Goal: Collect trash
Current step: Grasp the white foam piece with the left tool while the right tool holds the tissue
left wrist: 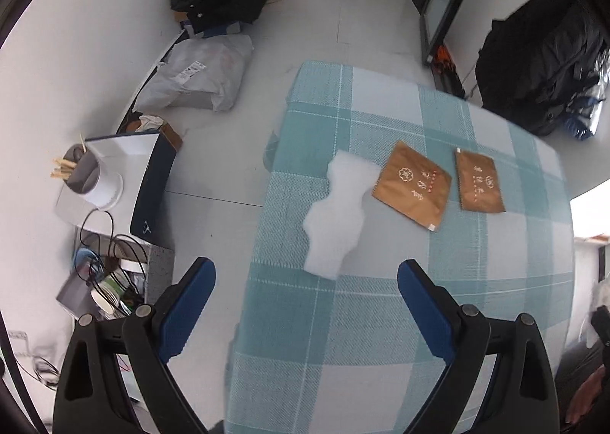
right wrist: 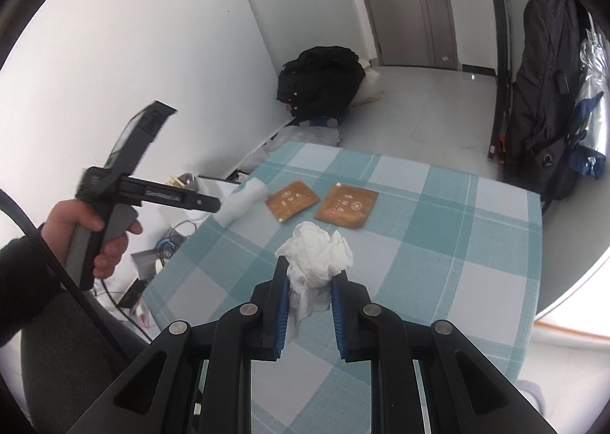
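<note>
- Right wrist view: your right gripper is clamped on crumpled tissue; light, soft.
- Left gripper stands apart; pinch the foam strip mid-length.

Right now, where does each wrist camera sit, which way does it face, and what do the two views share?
Left wrist: on the left gripper, open, looking steeply down at the white foam piece and the table's edge.
Right wrist: on the right gripper, shut on a crumpled tissue, looking across the table; the left hand shows.
Shared: foam piece, two brown packets, checked tablecloth.
</note>
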### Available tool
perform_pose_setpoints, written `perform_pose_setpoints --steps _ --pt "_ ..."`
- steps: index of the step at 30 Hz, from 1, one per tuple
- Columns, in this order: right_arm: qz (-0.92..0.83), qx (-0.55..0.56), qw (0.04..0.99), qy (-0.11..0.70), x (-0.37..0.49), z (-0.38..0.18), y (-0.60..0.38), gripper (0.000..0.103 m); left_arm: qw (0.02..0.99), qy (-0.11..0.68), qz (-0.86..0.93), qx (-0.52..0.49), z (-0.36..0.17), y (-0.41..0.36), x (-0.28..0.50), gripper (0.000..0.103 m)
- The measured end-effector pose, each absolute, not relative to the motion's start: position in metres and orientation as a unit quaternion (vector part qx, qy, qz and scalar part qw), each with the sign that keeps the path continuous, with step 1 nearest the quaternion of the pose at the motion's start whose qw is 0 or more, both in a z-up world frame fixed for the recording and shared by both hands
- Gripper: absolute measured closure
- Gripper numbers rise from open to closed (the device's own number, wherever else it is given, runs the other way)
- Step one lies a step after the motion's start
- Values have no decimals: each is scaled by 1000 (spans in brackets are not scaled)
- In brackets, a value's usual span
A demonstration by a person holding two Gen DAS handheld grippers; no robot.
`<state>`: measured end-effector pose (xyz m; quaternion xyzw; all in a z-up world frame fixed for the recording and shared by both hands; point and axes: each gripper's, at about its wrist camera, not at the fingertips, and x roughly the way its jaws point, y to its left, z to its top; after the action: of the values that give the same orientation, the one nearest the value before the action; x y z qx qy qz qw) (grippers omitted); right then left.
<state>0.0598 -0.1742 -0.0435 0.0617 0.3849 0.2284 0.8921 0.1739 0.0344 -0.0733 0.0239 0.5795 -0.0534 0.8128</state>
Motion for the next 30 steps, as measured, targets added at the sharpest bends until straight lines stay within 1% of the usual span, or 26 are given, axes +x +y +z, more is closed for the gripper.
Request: perform_pose_setpoints --steps 4,10,11,12,16,18,19,21,24,30 --pt "231 46 894 382 54 -43 -171 84 805 588 -55 58 -80 24 189 8" --pt "237 42 895 375 52 -41 -170 84 797 594 -58 89 -90 14 201 13" --pt "237 43 895 375 52 -41 -171 84 795 597 -57 91 -92 14 202 18" --pt "237 45 895 375 53 -41 -172 84 791 602 -58 91 -94 13 203 26" --pt "237 55 894 375 54 -40 -176 84 779 617 -67 90 -101 11 205 44" --pt "238 63 893 377 55 -39 -178 84 774 622 -68 93 -102 9 207 64" --pt "238 65 893 377 56 -39 -178 84 773 624 -70 90 -102 9 208 66" --pt "239 63 893 377 56 -38 -179 84 773 625 -77 77 -100 8 209 69" --pt "238 64 893 376 56 -38 -179 84 774 623 -77 86 -99 3 208 69" --pt "235 70 894 376 55 -36 -181 84 771 628 -72 76 -99 5 205 70"
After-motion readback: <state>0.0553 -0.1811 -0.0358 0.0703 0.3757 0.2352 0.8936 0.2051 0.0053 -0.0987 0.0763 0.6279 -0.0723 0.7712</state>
